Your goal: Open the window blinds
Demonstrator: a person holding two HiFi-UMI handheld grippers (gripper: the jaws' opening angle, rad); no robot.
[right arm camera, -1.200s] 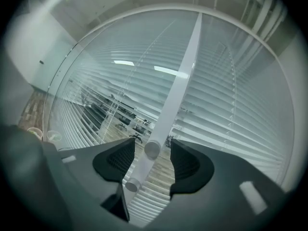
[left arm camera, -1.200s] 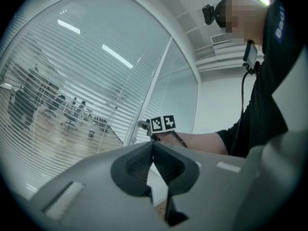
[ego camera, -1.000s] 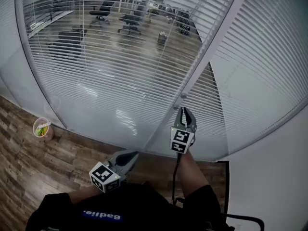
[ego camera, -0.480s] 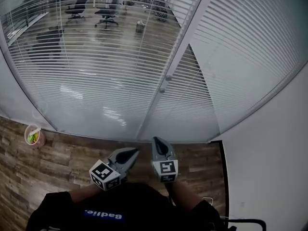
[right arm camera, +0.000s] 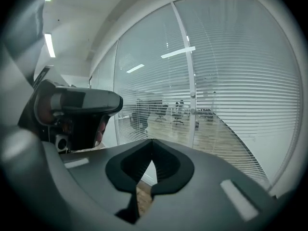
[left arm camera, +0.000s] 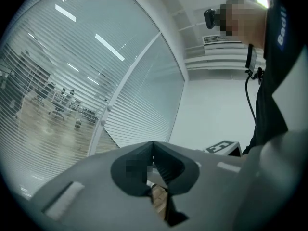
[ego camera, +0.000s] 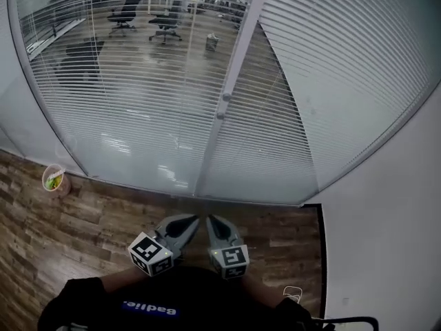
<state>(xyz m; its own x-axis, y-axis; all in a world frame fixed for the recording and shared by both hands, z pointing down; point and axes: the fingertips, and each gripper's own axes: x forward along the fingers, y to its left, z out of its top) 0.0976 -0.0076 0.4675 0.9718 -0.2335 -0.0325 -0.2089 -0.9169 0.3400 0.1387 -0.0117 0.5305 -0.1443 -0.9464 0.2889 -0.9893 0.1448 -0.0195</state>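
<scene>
Two grippers sit low and side by side near the person's body in the head view. The left gripper [ego camera: 191,219] and right gripper [ego camera: 209,219] both aim at the blinds [ego camera: 138,95], well apart from them, and the hands behind are hard to make out. Left gripper view: jaws pressed together, empty, blinds off to the left. Right gripper view: jaws likewise together on nothing, blinds straight ahead, their edges cut off.

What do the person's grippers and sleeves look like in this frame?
Both the left gripper and right gripper have grey tapered shells with black ribbed pads, each carrying a cube of black-and-white square markers. The person wears a black top with white lettering.
</scene>
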